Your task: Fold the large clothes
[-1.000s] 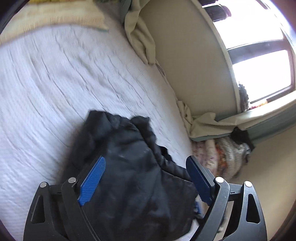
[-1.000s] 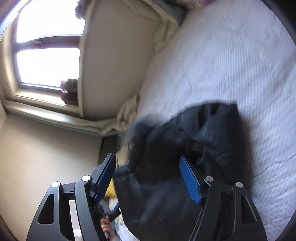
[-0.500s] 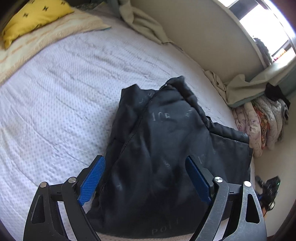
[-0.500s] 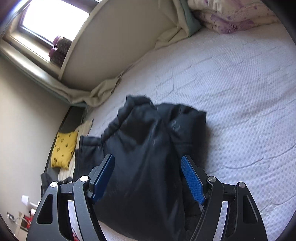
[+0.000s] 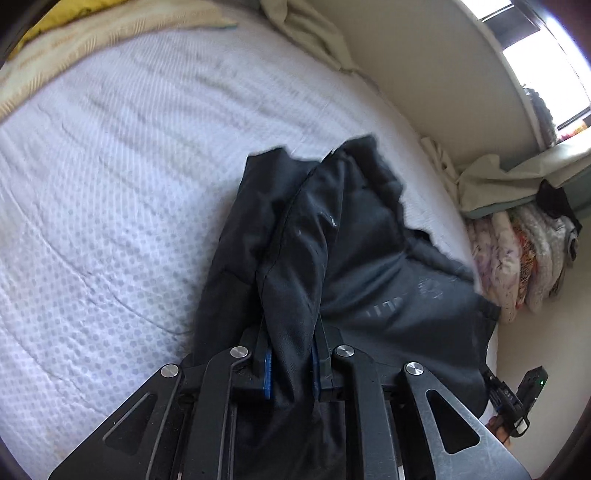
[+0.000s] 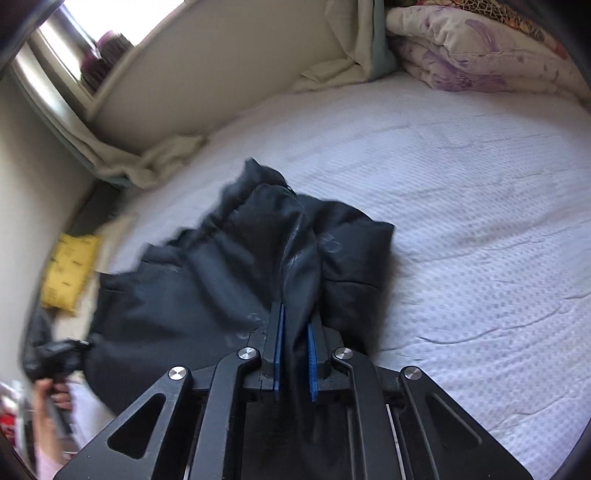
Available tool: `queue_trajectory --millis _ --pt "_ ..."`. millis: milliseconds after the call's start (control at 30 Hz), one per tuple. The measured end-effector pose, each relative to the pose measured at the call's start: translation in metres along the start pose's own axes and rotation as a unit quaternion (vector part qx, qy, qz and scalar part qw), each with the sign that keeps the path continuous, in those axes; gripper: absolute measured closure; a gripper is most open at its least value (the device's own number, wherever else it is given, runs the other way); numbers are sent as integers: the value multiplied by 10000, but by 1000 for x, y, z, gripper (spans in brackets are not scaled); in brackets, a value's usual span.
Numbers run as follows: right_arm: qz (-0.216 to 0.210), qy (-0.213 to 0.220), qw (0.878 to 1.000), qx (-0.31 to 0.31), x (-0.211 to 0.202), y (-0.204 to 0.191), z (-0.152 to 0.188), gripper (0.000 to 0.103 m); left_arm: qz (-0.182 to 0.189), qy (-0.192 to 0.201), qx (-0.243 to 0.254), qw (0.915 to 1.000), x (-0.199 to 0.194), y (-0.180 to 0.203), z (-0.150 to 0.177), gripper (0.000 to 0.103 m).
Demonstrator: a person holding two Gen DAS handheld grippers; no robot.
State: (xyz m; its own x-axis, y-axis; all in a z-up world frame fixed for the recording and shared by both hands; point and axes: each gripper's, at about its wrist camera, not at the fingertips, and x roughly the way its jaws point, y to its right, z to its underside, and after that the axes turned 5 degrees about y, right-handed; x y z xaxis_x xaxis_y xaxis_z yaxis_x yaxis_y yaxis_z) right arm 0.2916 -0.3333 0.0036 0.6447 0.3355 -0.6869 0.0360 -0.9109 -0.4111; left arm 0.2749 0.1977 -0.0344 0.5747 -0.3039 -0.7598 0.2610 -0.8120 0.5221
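Note:
A large black padded jacket (image 5: 369, 258) lies crumpled on the white quilted bed (image 5: 129, 184), near its front edge. My left gripper (image 5: 290, 369) is shut on a bunched fold of the jacket's near edge. My right gripper (image 6: 295, 354) is shut on another fold of the same jacket (image 6: 221, 266), its blue pads pinching the cloth. Pale lettering shows on the jacket in the left wrist view. The other gripper shows at the edge of each view, in the left wrist view (image 5: 517, 402) and in the right wrist view (image 6: 59, 354).
A cream wall and window (image 5: 535, 55) run along the bed's far side. Folded floral quilts (image 6: 480, 48) are stacked at one end. A yellow pillow (image 6: 70, 269) and a cream blanket (image 5: 92, 33) lie at the other end. Loose cream sheets (image 6: 155, 162) bunch against the wall.
Both grippers were open over the jacket half a second ago; now both have closed on folds of its near edge. The jacket has bunched up slightly at the grips.

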Motion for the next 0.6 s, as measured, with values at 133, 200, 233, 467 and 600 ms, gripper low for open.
queue_trajectory --millis 133,200,233,467,600 --pt "411 -234 9984 -312 28 -3 16 95 84 -98 -153 9998 8 -9 1 80" --pt "479 -189 9980 -362 29 -5 18 93 35 -73 -63 9999 5 -6 1 78" --pt "497 -173 9979 -377 27 -6 18 89 -14 -52 20 10000 2 -6 1 77" --pt "744 -339 9966 -100 24 18 21 23 -906 220 1153 9890 -3 22 12 55" --pt "206 -504 9970 542 25 40 24 24 -1146 143 716 9907 4 4 8 17"
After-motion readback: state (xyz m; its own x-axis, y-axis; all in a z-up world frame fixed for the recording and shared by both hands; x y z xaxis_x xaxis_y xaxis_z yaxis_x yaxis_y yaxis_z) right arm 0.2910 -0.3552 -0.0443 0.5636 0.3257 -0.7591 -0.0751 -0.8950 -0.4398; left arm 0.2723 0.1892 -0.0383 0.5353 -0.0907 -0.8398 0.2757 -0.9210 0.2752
